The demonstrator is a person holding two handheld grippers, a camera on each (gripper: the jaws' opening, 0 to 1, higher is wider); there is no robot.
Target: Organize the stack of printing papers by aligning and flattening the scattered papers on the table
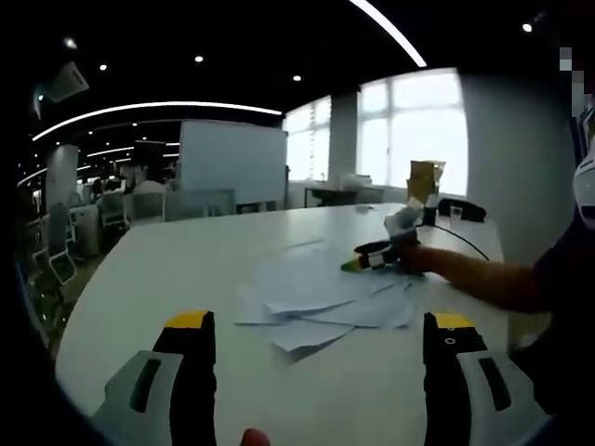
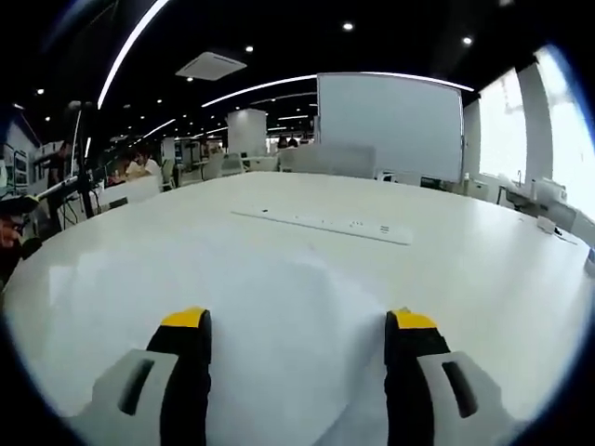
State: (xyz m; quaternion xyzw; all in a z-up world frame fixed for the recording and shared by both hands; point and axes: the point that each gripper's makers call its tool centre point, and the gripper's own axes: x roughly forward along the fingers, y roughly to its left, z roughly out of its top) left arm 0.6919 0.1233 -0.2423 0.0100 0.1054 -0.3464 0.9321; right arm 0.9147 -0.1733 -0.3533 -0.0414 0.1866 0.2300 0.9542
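Papers: scattered white printing sheets (image 1: pixel 321 302) lie fanned and overlapping on the white worktop (image 1: pixel 186 269), ahead of the left tool, toward 1 o'clock in the left gripper view.
Right tool: seen in the left gripper view at the far edge of the pile (image 1: pixel 376 258), at 2 o'clock, close to or touching the sheets; its own view shows its jaws spread (image 2: pixel 297 339) over bare worktop, nothing between them.
Left tool: jaws spread wide (image 1: pixel 321 339), hanging short of the pile, nothing pinched.
Step in hand: judged the opening, gathering the sheets.
Doing it well: bring both tools in from opposite sides, push edges inward low and slowly so sheets slide rather than buckle, then press flat.
Surroundings: power strip (image 2: pixel 321 223) at 12 o'clock in the right gripper view.
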